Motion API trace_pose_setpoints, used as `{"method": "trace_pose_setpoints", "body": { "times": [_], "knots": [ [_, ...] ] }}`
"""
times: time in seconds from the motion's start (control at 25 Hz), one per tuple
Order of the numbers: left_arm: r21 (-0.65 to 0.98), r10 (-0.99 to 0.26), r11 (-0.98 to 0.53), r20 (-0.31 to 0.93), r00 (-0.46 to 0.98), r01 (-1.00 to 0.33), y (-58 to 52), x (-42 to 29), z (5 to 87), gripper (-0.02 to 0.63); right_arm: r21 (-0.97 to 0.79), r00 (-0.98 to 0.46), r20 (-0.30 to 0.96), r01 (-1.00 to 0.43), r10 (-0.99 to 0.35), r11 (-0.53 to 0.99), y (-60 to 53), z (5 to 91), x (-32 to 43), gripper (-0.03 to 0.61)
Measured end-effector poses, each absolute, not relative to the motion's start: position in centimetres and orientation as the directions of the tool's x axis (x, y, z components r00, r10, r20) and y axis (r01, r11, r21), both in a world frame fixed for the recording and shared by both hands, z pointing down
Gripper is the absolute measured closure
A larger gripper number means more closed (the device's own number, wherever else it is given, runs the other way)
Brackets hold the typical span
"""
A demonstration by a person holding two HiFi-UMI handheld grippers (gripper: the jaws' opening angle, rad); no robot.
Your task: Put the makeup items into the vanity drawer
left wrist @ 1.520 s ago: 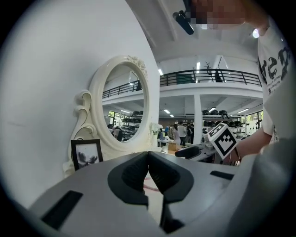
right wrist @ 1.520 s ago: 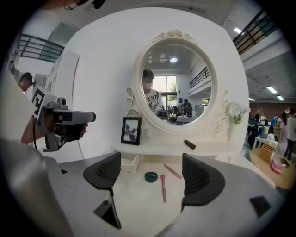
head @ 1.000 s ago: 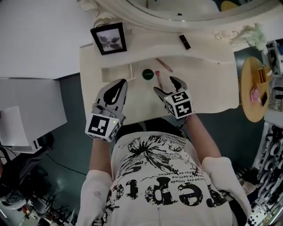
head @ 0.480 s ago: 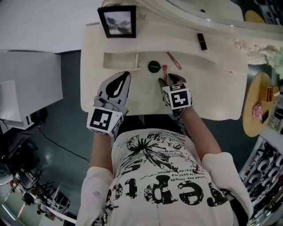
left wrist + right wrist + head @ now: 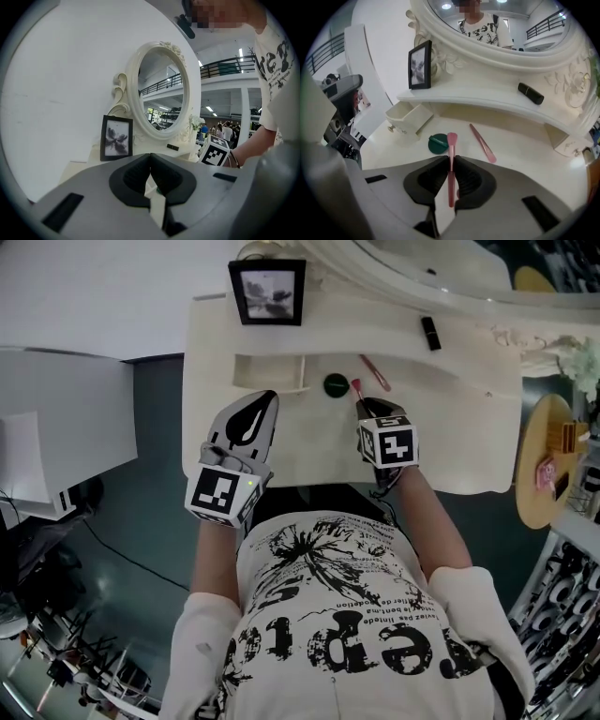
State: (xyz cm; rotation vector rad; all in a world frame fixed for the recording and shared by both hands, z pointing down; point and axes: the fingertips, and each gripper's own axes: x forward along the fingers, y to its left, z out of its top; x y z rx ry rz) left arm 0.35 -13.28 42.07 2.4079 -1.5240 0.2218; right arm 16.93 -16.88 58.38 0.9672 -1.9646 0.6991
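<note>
My right gripper [image 5: 367, 406] [image 5: 451, 161] stands over the vanity top [image 5: 450, 427]. Its jaws have just been closing and are now shut on a pink makeup brush [image 5: 452, 140], whose tip [image 5: 356, 385] pokes out ahead. A green round compact [image 5: 336, 384] [image 5: 438, 143] lies just left of the brush. A second pink stick [image 5: 375, 372] [image 5: 483, 143] lies to the right. The small drawer [image 5: 269, 372] [image 5: 408, 117] stands pulled out at the left. My left gripper [image 5: 262, 401] [image 5: 150, 168] hovers near the table's front, shut and empty.
A black lipstick [image 5: 430, 332] [image 5: 530, 93] rests on the raised shelf under the oval mirror [image 5: 161, 96]. A framed picture [image 5: 268, 292] [image 5: 116, 138] stands at the shelf's left end. A round wooden side table [image 5: 548, 446] is off to the right.
The right gripper's jaws were open around the pink brush on the table; they have closed on it. Both grippers have sunk a little.
</note>
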Motion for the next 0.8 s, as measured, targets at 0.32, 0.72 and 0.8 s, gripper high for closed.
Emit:
{"method": "trace_pose_setpoints", "body": {
  "times": [0.32, 0.72, 0.8],
  "knots": [
    [0.125, -0.879, -0.398, 0.232, 0.417, -0.909, -11.9, -2.5, 39.4, 0.6, -0.08, -0.484, 0.786, -0.696, -0.385, 0.714, -17.4, 52.4, 10.6, 0.517],
    [0.105, -0.931, -0.276, 0.22, 0.293, -0.955, -9.4, -9.3, 37.7, 0.6, -0.063, -0.591, 0.769, -0.446, -0.241, 0.893, -16.8, 50.4, -0.5, 0.517],
    [0.109, -0.939, -0.24, 0.226, 0.259, -0.965, -9.0, -10.4, 37.9, 0.6, -0.065, -0.597, 0.775, -0.399, -0.205, 0.915, -16.8, 51.0, -2.2, 0.517]
  ]
}}
